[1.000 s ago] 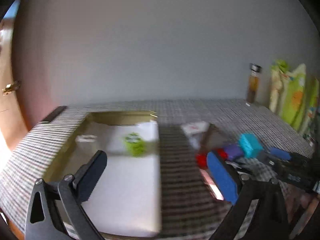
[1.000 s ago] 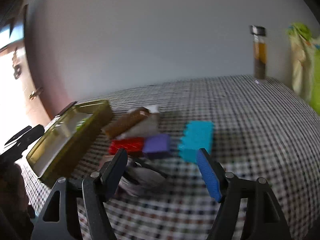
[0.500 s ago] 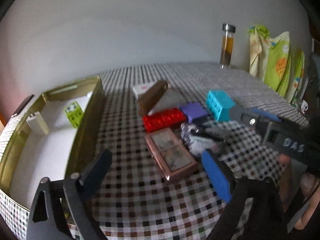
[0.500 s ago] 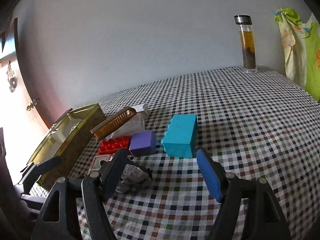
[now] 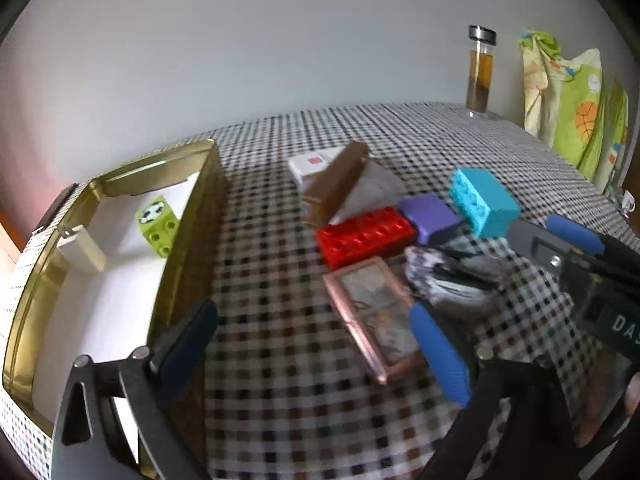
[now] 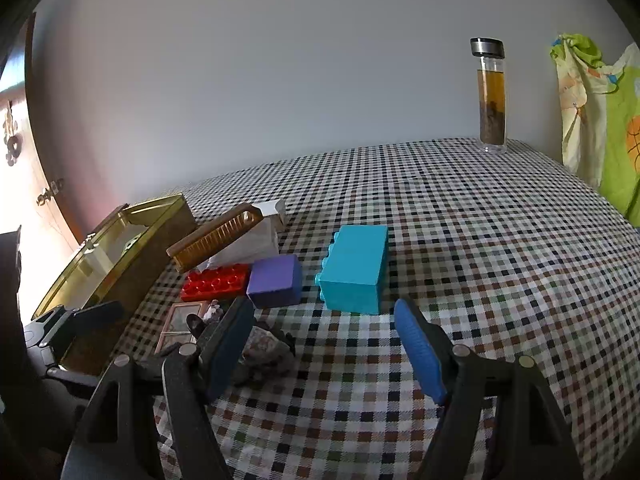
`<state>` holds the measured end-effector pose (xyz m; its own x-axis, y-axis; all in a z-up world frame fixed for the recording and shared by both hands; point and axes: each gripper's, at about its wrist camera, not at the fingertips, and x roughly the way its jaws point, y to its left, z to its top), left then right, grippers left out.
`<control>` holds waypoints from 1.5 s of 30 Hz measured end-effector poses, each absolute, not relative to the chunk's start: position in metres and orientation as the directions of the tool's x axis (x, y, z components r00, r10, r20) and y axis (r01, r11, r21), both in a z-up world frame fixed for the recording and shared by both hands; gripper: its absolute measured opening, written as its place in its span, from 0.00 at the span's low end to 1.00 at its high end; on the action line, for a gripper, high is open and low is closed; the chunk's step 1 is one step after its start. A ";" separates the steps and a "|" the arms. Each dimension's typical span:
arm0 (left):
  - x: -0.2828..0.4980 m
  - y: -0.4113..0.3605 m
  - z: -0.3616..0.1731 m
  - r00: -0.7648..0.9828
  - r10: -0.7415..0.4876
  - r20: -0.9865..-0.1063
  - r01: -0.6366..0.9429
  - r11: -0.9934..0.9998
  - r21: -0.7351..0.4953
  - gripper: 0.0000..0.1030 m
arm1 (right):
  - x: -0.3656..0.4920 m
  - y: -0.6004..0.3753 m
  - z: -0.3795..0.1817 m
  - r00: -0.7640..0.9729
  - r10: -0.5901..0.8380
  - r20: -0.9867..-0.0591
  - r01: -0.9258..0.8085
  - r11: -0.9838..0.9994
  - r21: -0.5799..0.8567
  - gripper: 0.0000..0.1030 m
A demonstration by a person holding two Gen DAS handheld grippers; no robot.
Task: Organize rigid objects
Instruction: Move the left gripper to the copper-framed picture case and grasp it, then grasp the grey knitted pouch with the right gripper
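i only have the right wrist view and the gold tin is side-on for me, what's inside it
Observer: In the left wrist view the gold tin holds a lime green brick toward its far end.
Operator: anything else in there
Observer: Yes, a small white box lies to the left of the green brick and apart from it.
Operator: and that flat thing half hidden low on my left
Observer: That is a pink-framed flat case, lying on the checked cloth just on the near side of the red brick.
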<state>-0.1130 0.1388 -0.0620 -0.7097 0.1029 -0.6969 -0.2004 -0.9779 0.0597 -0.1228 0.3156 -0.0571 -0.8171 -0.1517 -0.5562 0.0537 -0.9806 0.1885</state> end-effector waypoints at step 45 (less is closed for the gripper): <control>-0.138 0.131 -0.065 -0.646 0.174 -0.743 -0.214 -0.976 -0.042 0.45 | -0.124 0.298 -0.056 -0.803 -0.164 -0.573 0.117 -0.986 0.118 0.74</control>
